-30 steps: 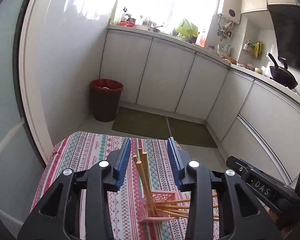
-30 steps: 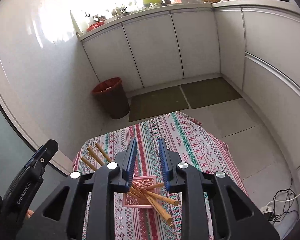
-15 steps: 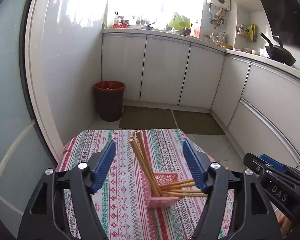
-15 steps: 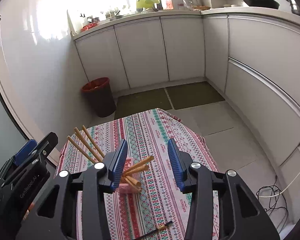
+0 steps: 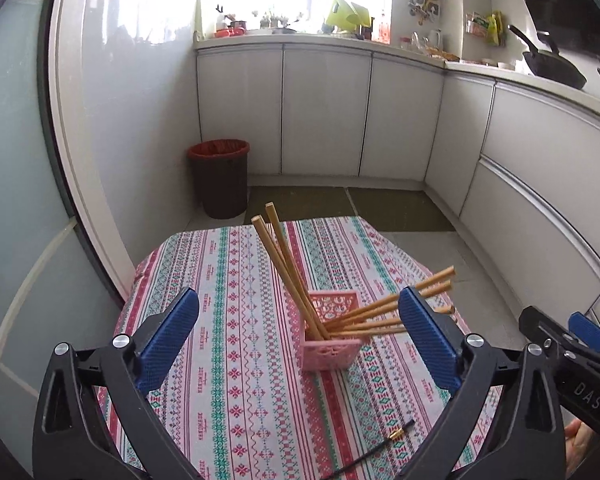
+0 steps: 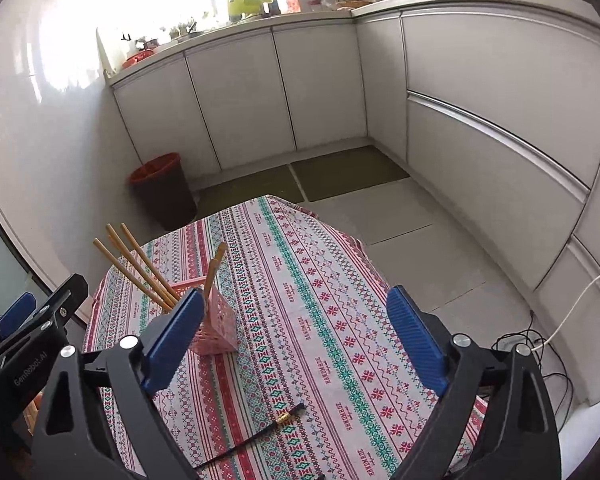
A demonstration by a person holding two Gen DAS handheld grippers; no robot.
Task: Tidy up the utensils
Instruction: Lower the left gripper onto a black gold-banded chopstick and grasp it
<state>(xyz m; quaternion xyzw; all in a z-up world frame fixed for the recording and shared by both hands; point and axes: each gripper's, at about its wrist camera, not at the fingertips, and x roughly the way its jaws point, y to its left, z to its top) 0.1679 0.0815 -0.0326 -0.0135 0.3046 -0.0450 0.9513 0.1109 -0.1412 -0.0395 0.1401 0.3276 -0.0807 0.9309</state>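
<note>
A pink lattice holder (image 5: pixel 331 334) stands on the patterned tablecloth (image 5: pixel 236 320). Several wooden chopsticks (image 5: pixel 288 272) lean out of it, some up-left, others (image 5: pixel 396 304) fanning right. My left gripper (image 5: pixel 298 344) is open and empty, its blue pads wide on either side of the holder, nearer the camera. In the right wrist view the holder (image 6: pixel 216 328) sits just behind the left pad, with chopsticks (image 6: pixel 140 272) leaning left. My right gripper (image 6: pixel 294 344) is open and empty above the cloth. A black chopstick with a gold band (image 6: pixel 256 436) lies on the cloth near me; it also shows in the left wrist view (image 5: pixel 376 452).
The small round table (image 6: pixel 320 280) drops off to tiled floor on all sides. A red-lined bin (image 5: pixel 220 178) stands by the wall beyond. White kitchen cabinets (image 5: pixel 324 112) line the back and right. Cables (image 6: pixel 540 344) lie on the floor at right.
Both grippers have opened wide and pulled back and up from the holder. The chopsticks they were around now stand in the holder on their own.
</note>
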